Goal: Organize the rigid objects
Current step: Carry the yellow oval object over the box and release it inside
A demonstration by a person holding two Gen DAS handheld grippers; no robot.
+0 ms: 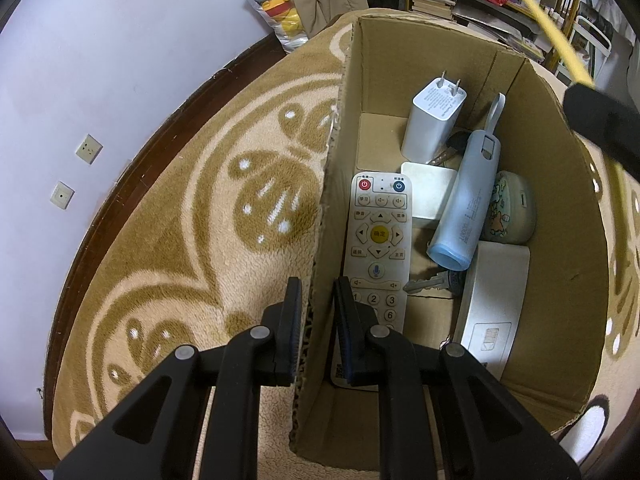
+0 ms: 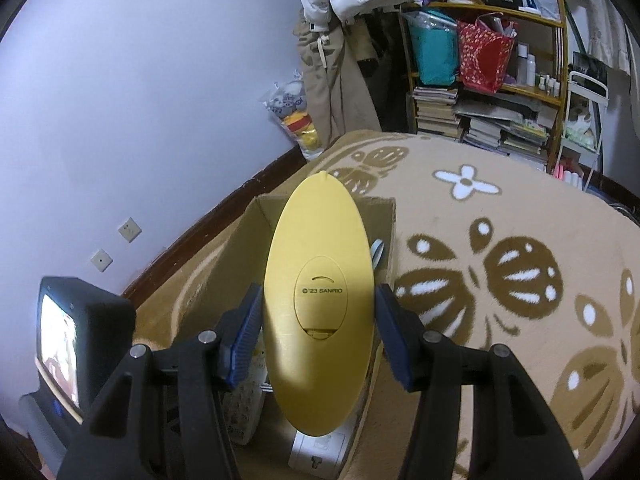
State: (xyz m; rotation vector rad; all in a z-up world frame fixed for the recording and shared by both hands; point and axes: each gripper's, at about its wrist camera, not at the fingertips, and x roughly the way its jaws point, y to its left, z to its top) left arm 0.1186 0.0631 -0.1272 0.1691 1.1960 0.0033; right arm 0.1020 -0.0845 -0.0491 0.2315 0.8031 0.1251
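On the patterned blanket (image 1: 192,240), the left gripper (image 1: 316,320) pinches the cardboard box (image 1: 560,280) by its left wall. Inside, left to right: white remote (image 1: 378,236), charger (image 1: 430,120), blue power bank (image 1: 466,208), cartoon case (image 1: 510,208). Above the box, the right gripper (image 2: 318,316) clamps a yellow oval case (image 2: 320,300).

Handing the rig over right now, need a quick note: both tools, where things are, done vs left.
Left tool: shut on the left wall of the cardboard box, steadying it on the patterned blanket.
Right tool: shut on a yellow oval item, held above the box, not yet inside.
Done: TV remote, white charger, blue power bank, keys and other small items in the box.
Left: place the yellow item in, release.
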